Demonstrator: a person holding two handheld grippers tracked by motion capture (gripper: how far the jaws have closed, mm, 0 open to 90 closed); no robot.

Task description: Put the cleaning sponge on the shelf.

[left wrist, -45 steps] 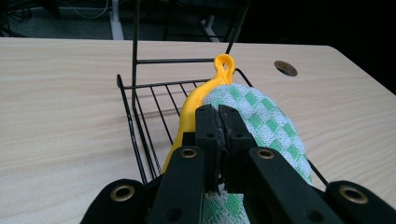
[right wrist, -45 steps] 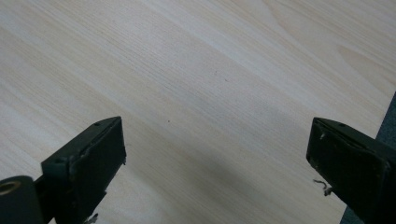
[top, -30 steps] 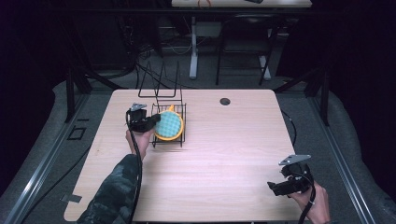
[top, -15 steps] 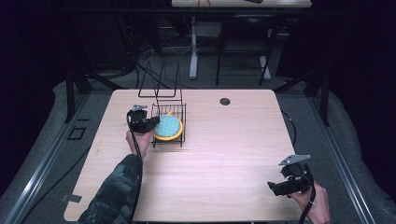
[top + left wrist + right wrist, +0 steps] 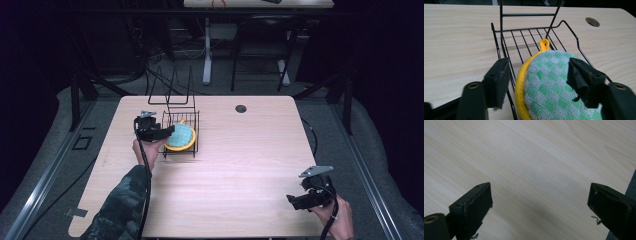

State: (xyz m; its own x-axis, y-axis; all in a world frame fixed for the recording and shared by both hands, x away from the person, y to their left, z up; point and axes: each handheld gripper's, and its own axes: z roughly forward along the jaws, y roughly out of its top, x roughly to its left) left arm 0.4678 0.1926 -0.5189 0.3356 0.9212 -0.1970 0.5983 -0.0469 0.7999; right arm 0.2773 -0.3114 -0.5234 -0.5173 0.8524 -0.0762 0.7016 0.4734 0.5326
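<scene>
Wire basket (image 5: pixel 181 131) sits far-left on the table (image 5: pixel 250 165), tall wire frame (image 5: pixel 172 90) rising right behind it, so approach from the back is blocked. Round pot holder (image 5: pixel 549 87) leans over the basket's near rim and fills most of it; left gripper (image 5: pixel 162 132) crowds its left side, jaws parted around the cloth edge and rim wire. Centre and right of the tabletop are open wood, apart from a small cable hole (image 5: pixel 241 108) at the far edge. Right gripper (image 5: pixel 300 200) parked at the near-right corner, bare wood ahead of it
</scene>
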